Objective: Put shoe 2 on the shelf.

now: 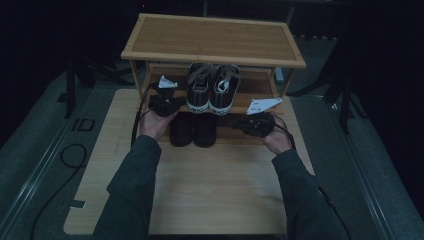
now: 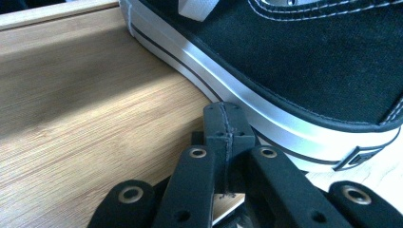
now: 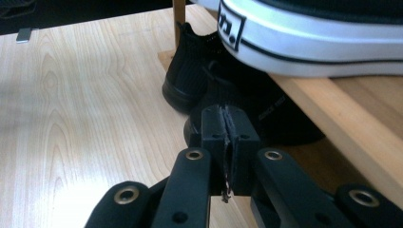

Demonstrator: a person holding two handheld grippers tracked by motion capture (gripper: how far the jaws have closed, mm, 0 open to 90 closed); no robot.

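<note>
Jaws of the left gripper (image 1: 167, 103) are pressing together, empty, just beside the sneakers (image 1: 212, 87) sitting on the rack's (image 1: 212, 37) lower shelf. Below, 2 black shoes (image 1: 193, 129) are standing on the table (image 1: 200, 190). Right gripper (image 1: 252, 124) is hovering near them, jaws together, empty.

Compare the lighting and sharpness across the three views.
High view: dim, surroundings nearly black, sneakers soft. Left gripper view: bright, sneaker's white sole sharp, shelf board shaded along its upper part. Right gripper view: glare on the table, black shoes lose detail.
</note>
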